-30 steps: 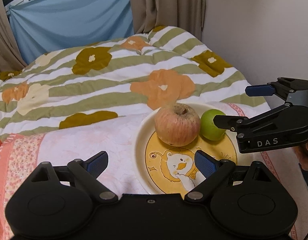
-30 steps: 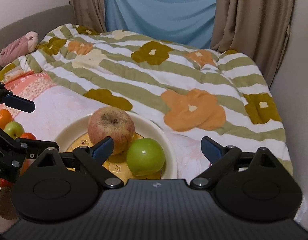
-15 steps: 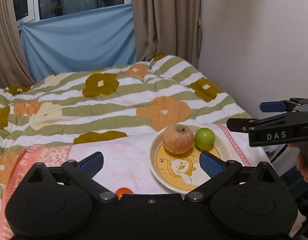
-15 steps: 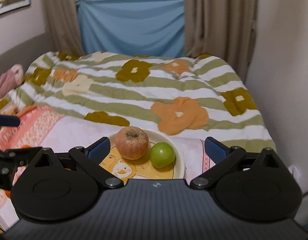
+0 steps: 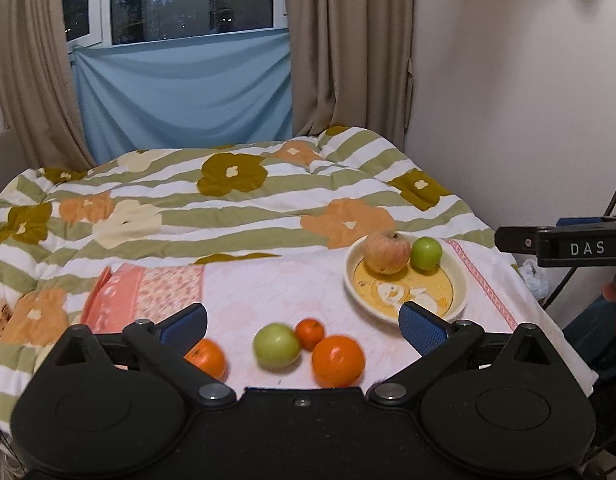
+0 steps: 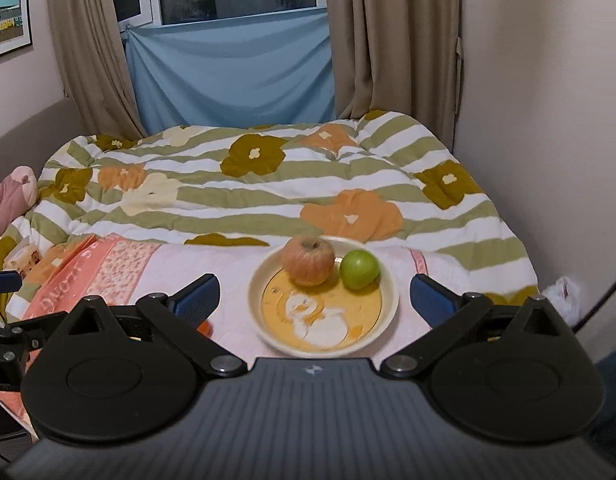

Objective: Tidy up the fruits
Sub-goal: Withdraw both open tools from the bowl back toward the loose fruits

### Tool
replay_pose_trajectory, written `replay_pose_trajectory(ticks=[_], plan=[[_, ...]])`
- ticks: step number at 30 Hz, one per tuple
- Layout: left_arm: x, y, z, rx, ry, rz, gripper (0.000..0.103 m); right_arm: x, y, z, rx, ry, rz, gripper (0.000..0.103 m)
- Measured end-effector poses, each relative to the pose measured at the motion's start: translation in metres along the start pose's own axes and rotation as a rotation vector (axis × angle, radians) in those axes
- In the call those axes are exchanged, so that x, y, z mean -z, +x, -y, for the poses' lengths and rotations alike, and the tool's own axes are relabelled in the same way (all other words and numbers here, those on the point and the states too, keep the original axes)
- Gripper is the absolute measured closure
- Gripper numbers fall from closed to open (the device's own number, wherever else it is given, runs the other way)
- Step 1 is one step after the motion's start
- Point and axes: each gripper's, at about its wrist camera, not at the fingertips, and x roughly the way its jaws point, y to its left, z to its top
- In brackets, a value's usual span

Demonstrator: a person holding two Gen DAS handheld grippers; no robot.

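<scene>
Currently, left gripper (image 5: 303,322) and right gripper (image 6: 314,294) jaws stand wide, empty; round cream plate (image 6: 390,304) holds red apple (image 6: 307,261) and green apple (image 6: 359,269).

Left tongs (image 5: 303,324) and right tongs (image 6: 314,294) both gape wide, empty.

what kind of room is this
Most likely a bedroom. A bed with a flowered quilt fills the room, a curtained window stands behind it, and a framed picture hangs on the wall. The plate of fruit sits on the bed, not on a table.
</scene>
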Motion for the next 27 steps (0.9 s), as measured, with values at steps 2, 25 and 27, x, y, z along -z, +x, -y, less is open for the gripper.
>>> replay_pose_trajectory(ticks=[2,25,27], plan=[[0.01,-0.008,-0.008,-0.004,-0.007,-0.002,0.0,0.009,-0.009,-0.011,0.0,0.009,-0.005,0.0],[0.112,0.034,-0.072,0.009,0.03,-0.156,0.011,0.121,0.024,-0.077,0.018,0.076,-0.125,0.0],[0.118,0.045,-0.074,0.012,0.037,-0.177,0.017,0.129,0.032,-0.08,0.02,0.072,-0.135,0.0]])
